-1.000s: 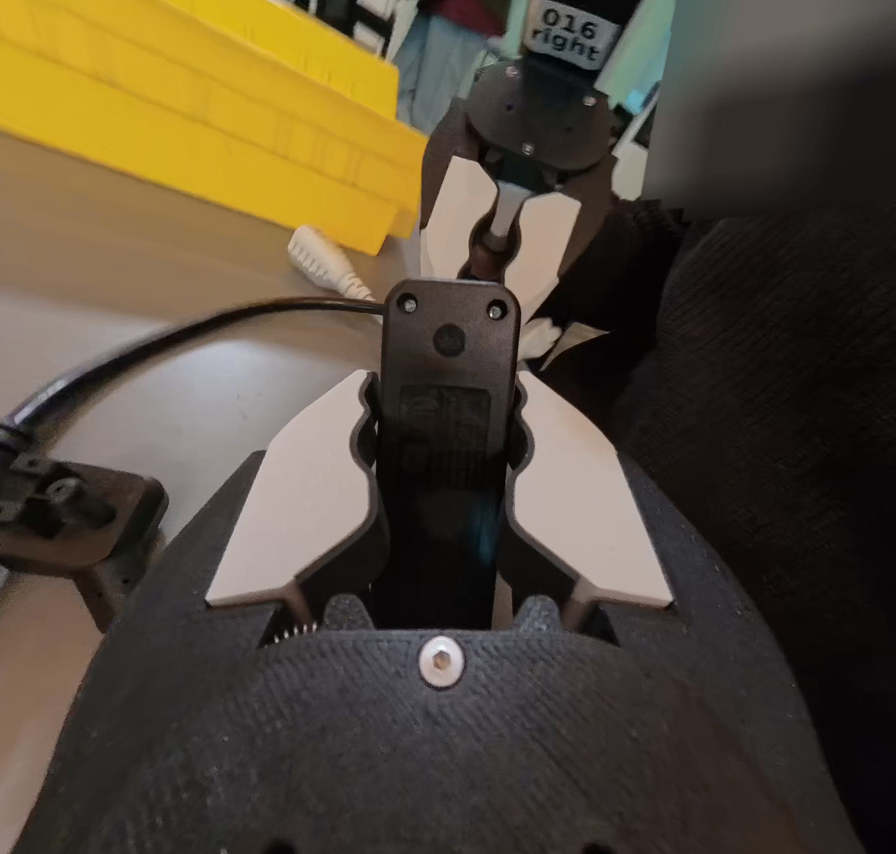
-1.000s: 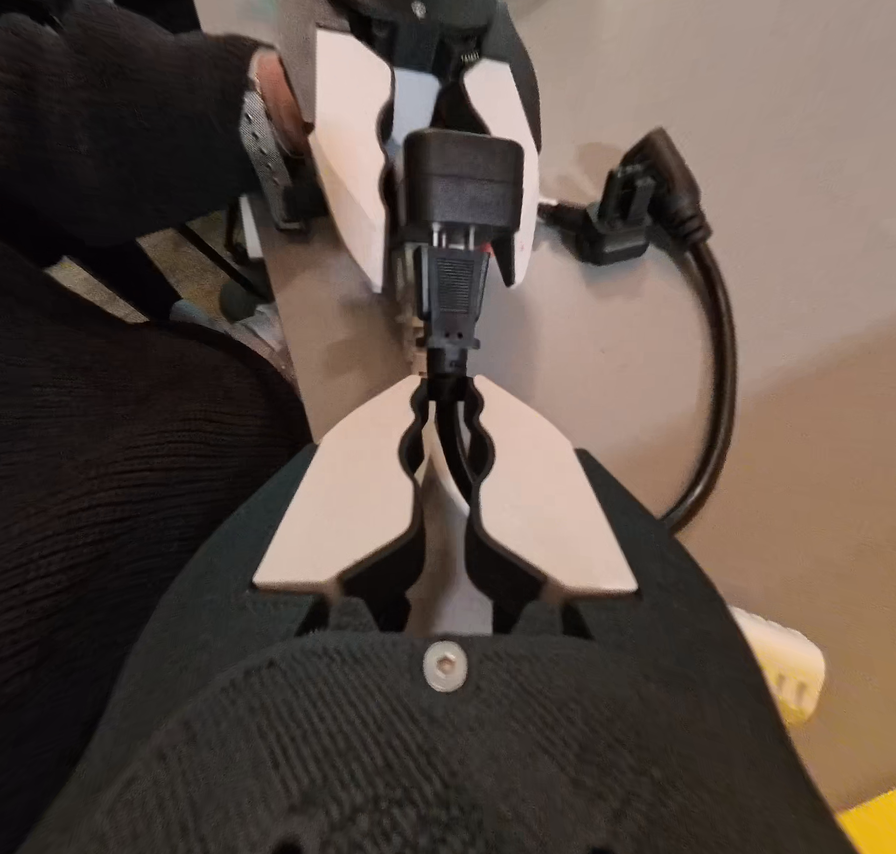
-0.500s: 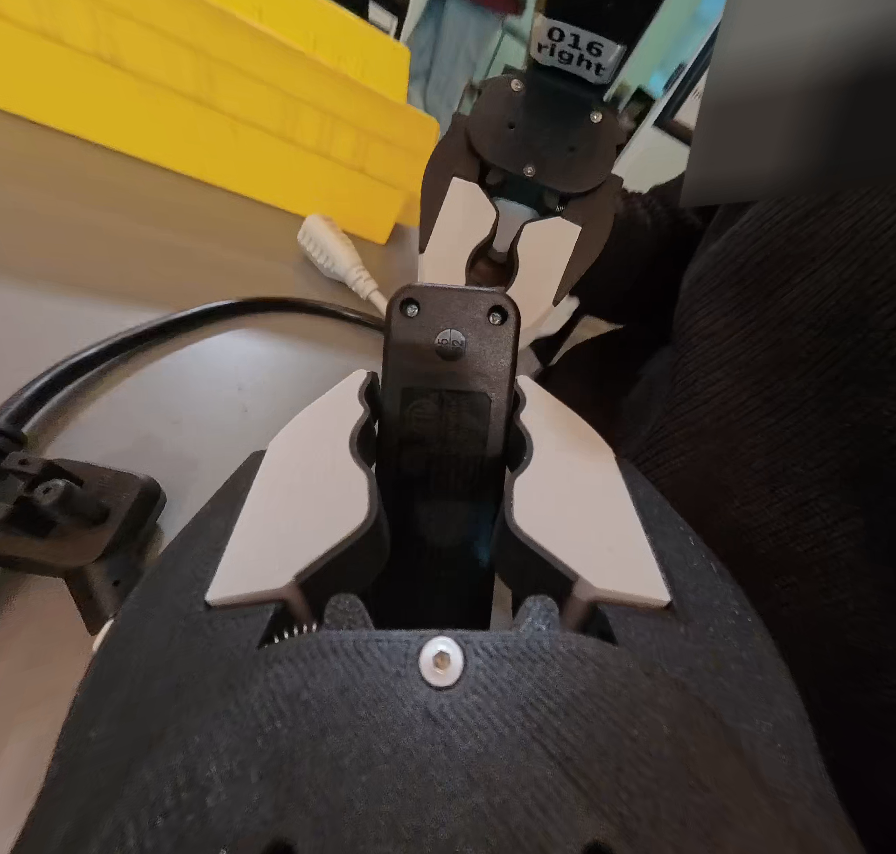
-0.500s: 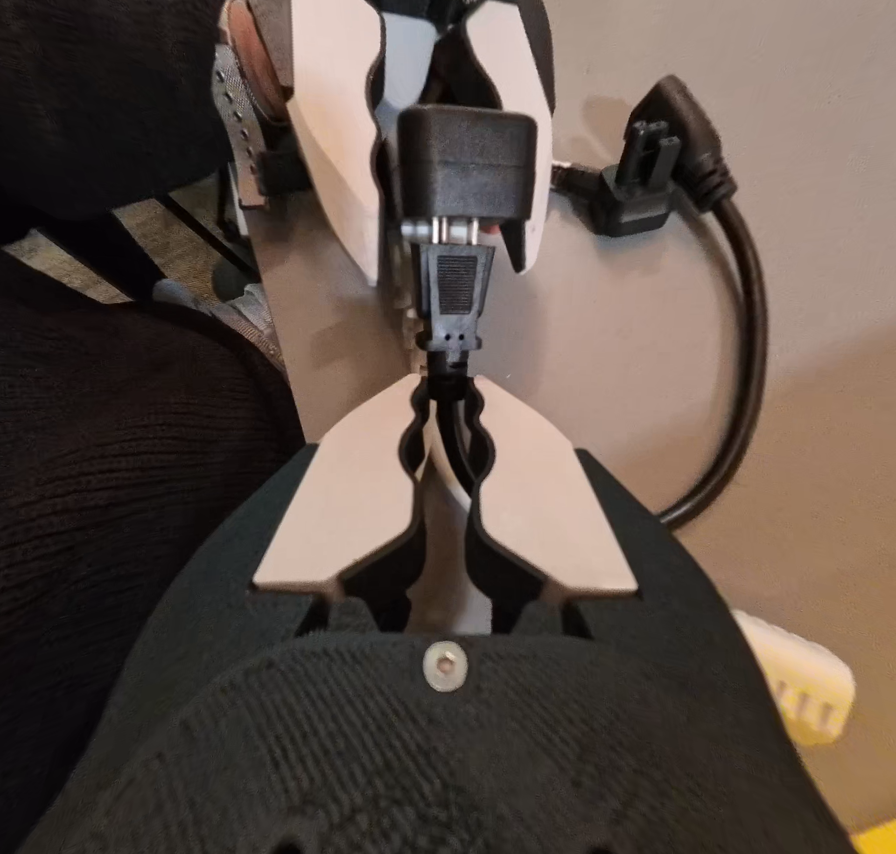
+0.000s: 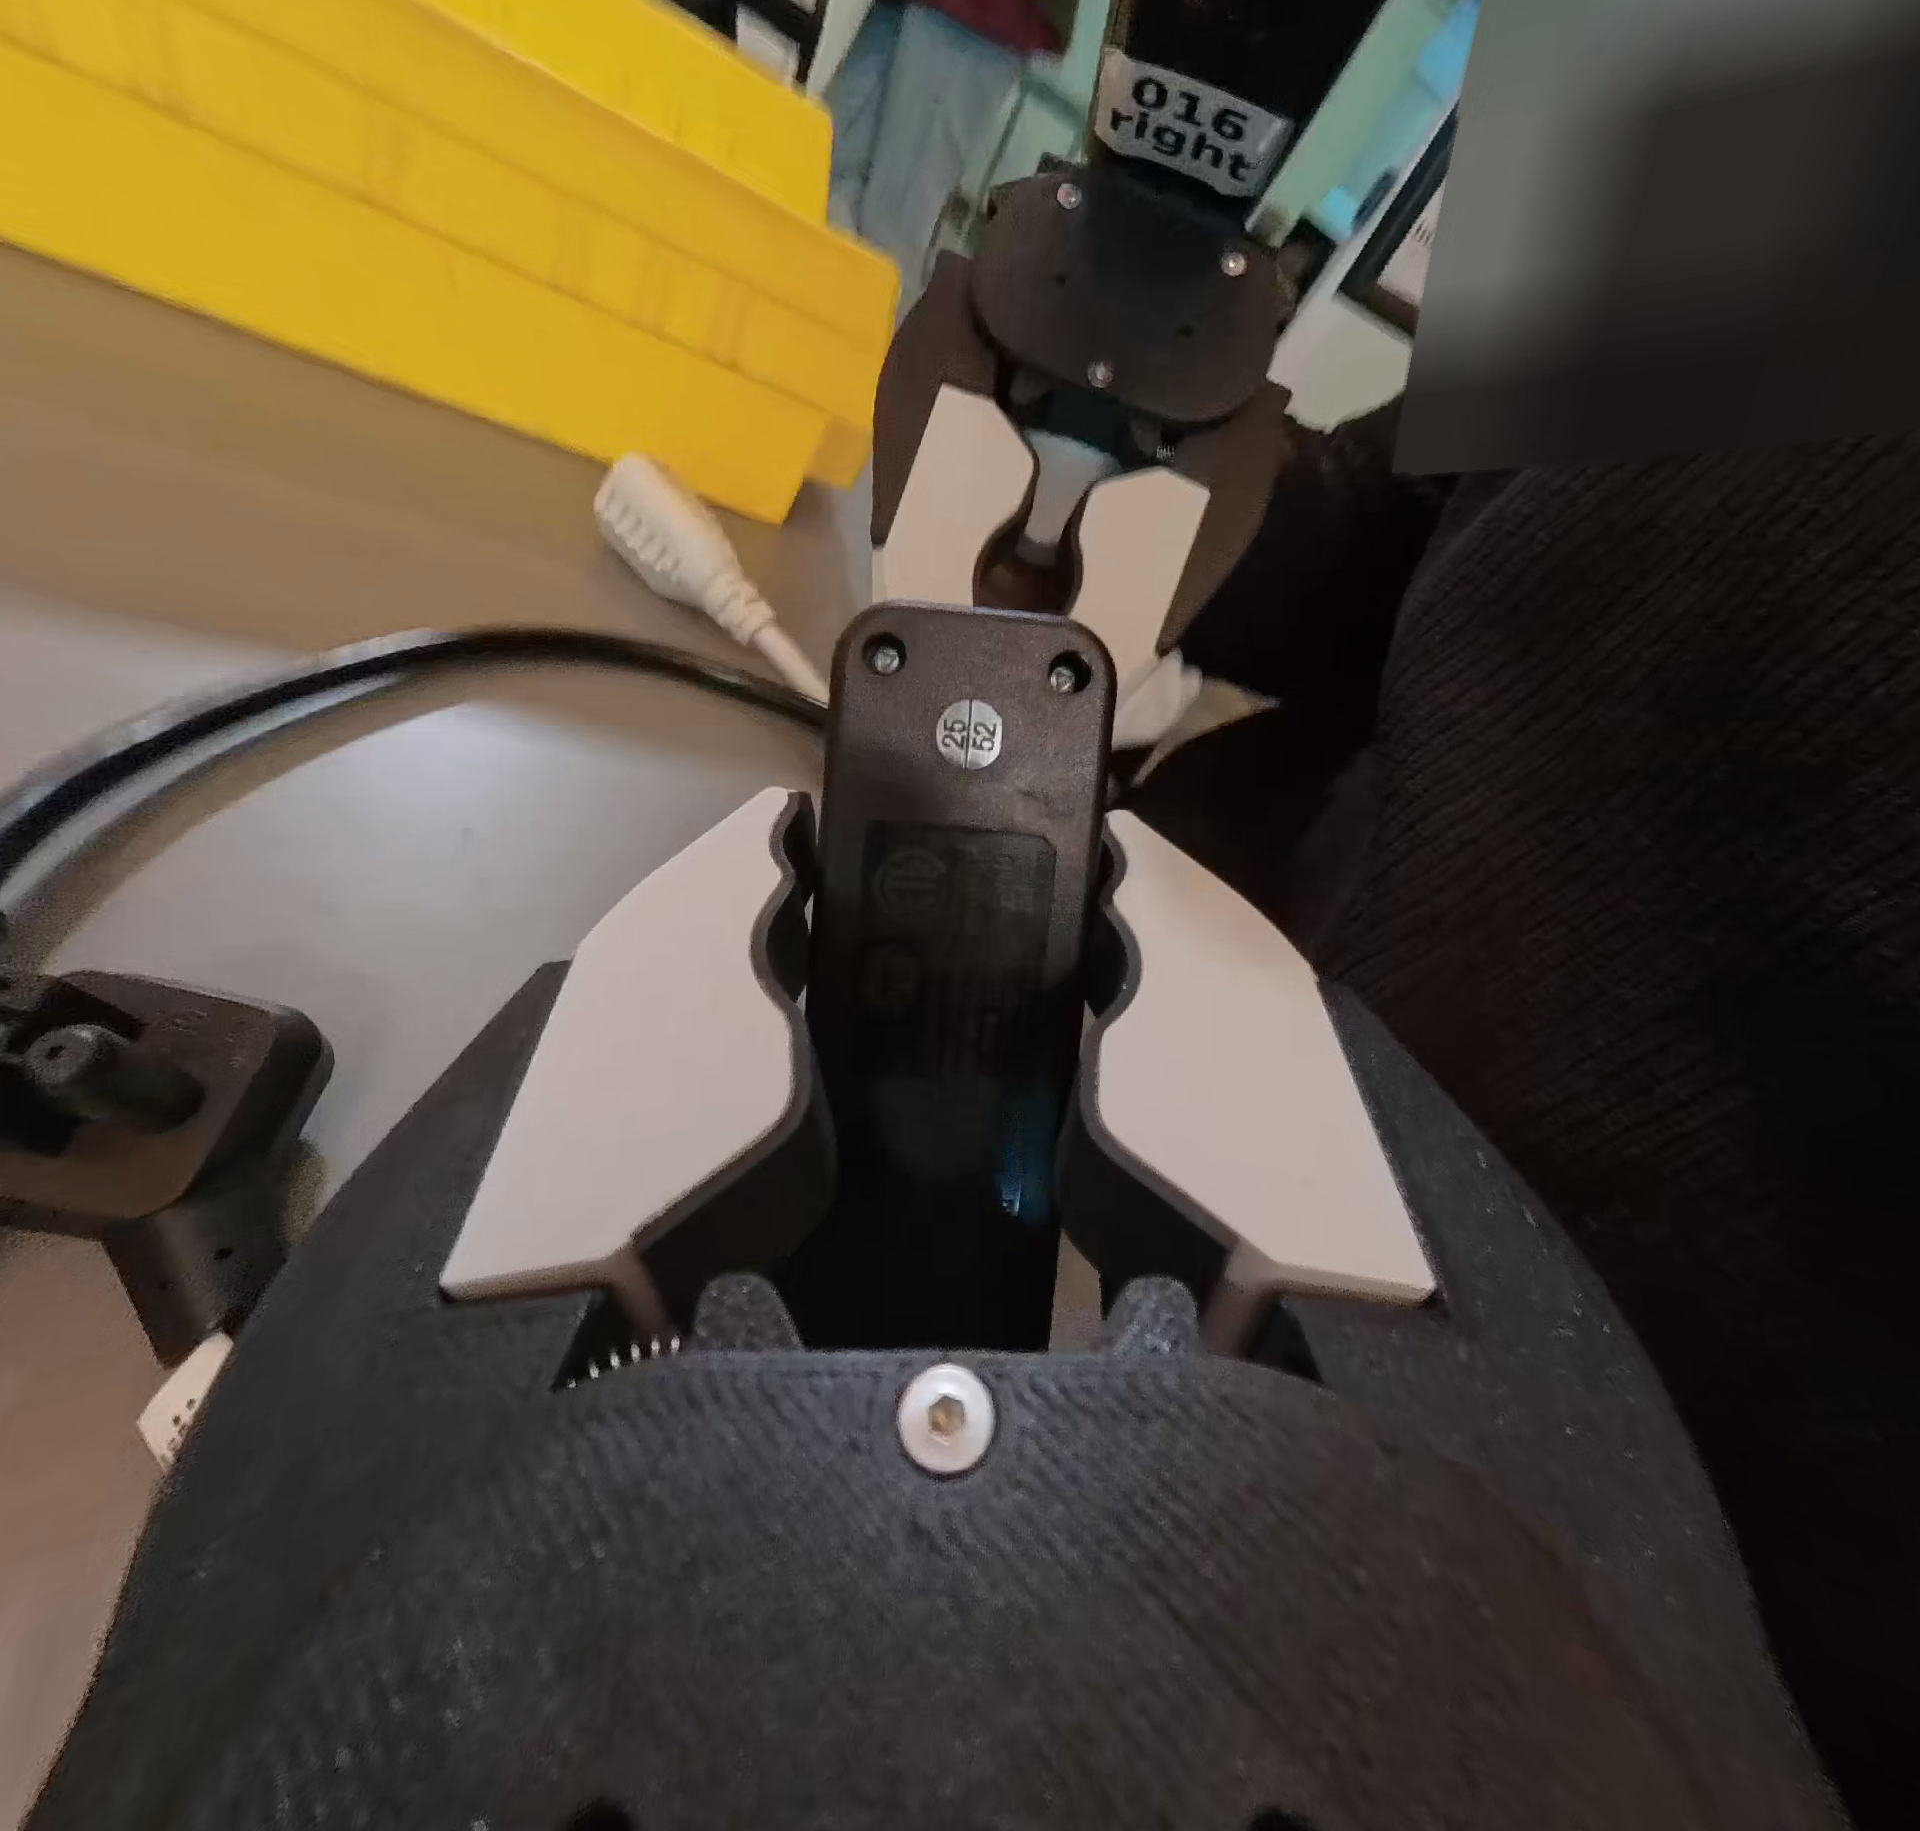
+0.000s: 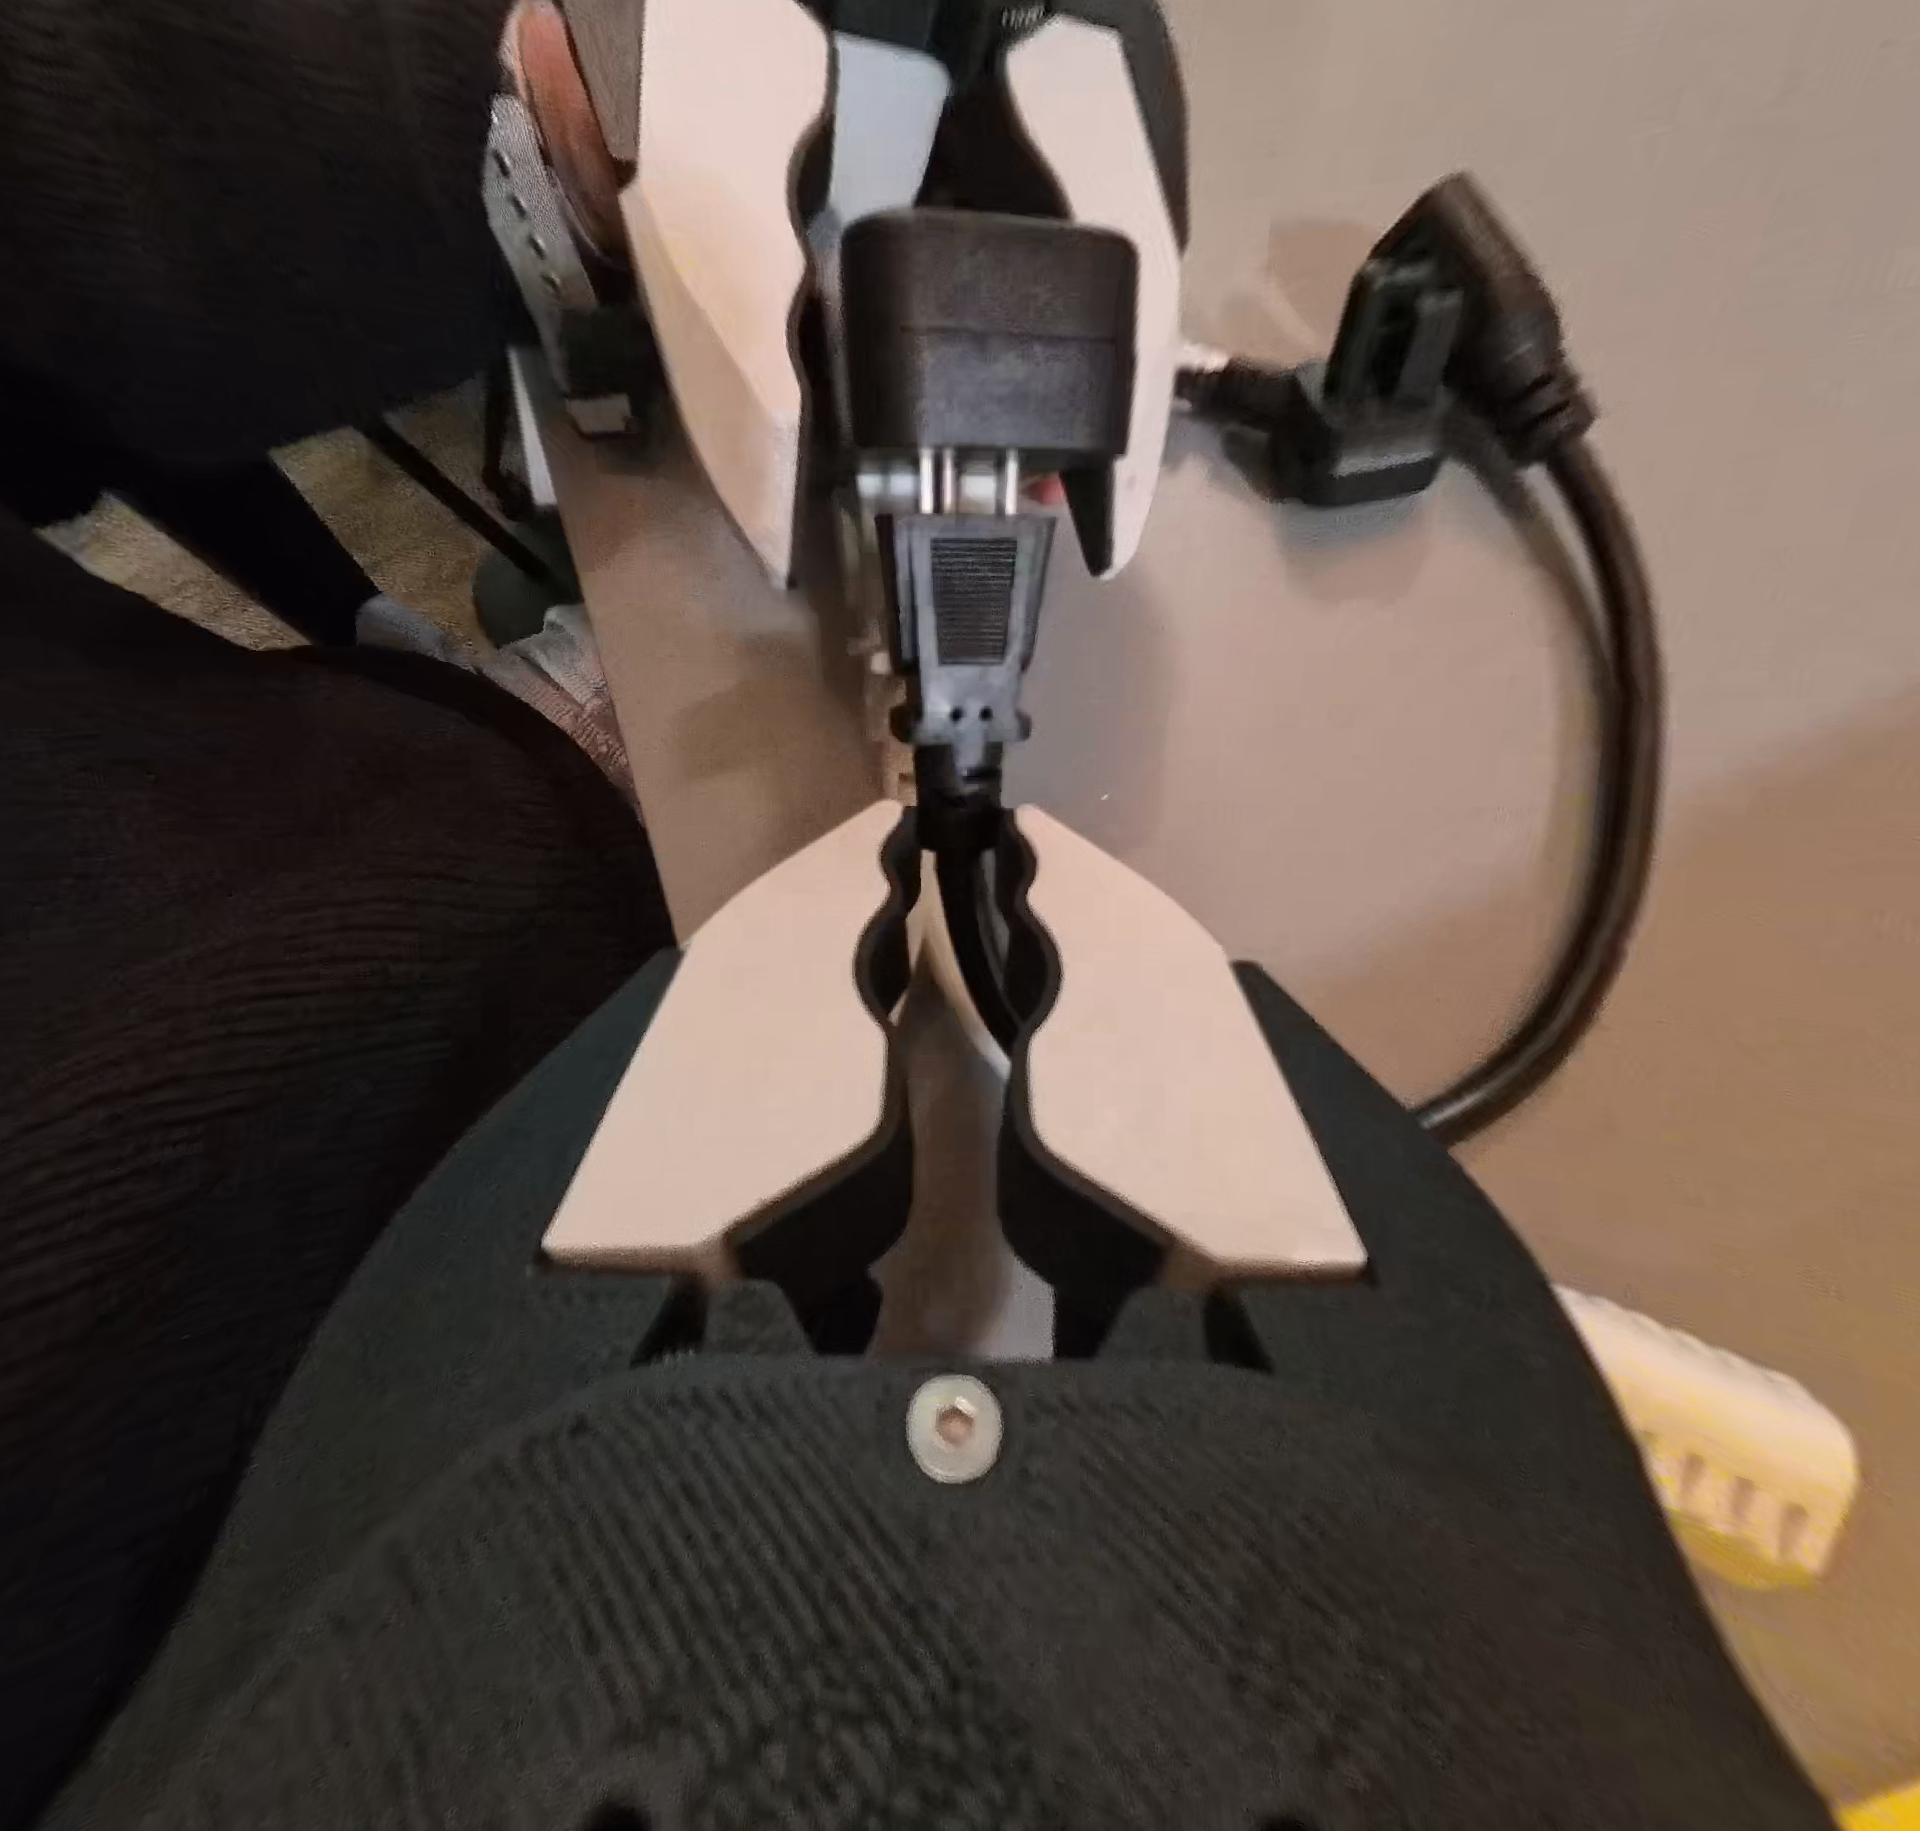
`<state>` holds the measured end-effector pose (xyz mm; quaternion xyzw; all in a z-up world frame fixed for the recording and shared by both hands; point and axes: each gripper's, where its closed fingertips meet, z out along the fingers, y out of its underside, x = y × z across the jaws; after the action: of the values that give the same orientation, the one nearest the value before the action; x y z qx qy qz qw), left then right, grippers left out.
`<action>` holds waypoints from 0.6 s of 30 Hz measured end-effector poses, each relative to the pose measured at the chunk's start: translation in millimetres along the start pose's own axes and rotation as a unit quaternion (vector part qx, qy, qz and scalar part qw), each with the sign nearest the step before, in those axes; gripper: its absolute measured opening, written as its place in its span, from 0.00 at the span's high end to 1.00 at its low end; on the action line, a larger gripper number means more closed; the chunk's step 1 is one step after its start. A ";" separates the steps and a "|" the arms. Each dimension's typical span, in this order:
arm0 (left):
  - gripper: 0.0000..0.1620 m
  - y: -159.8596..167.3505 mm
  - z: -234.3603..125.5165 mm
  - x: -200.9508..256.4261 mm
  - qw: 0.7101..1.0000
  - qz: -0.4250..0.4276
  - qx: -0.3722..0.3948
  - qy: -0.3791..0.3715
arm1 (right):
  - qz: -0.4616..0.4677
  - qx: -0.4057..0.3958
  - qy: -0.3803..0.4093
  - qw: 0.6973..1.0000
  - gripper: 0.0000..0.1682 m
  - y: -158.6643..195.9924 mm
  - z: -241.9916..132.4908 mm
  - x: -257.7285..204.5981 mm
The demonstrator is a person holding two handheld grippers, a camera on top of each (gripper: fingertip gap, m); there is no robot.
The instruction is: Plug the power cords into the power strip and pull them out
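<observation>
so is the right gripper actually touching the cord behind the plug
Touching. The right wrist view shows the right gripper with both fingertips pinched on the black cord, just behind the plug.

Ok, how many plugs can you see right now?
3. One black plug at the power strip, prongs showing, its cord pinched by the right gripper. One angled black plug lies on the table beyond. One white plug lies on the table nearer. Others may be hidden.
</observation>
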<state>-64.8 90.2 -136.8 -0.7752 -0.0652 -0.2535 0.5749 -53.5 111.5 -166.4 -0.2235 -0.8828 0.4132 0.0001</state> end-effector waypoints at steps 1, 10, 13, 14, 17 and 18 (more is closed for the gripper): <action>0.68 4.5 0.2 -2.9 1.000 -0.006 -0.018 -0.004 | -0.010 -0.009 0.008 1.000 0.91 3.0 5.2 0.3; 0.68 1.6 2.8 -1.8 1.000 0.000 -0.010 -0.005 | 0.002 -0.012 0.004 1.000 0.91 4.5 5.4 2.0; 0.68 1.1 -6.3 -3.4 1.000 0.009 -0.004 -0.012 | -0.019 -0.005 0.021 1.000 0.91 -4.6 -4.1 2.2; 0.67 2.6 -13.1 -6.3 1.000 0.014 -0.008 -0.022 | -0.017 -0.001 0.033 0.999 0.91 -7.9 -17.0 8.0; 0.68 -17.6 -36.5 -10.9 0.997 -0.007 0.070 -0.020 | 0.006 0.045 0.041 0.998 0.91 -19.8 -40.9 20.1; 0.68 -16.8 -27.8 -2.5 0.998 0.003 0.056 -0.003 | 0.005 0.031 0.037 0.999 0.91 -15.2 -32.4 17.2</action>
<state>-82.4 70.6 -117.7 -0.7429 -0.0788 -0.2455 0.6177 -69.0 133.4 -137.2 -0.2430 -0.8678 0.4317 0.0373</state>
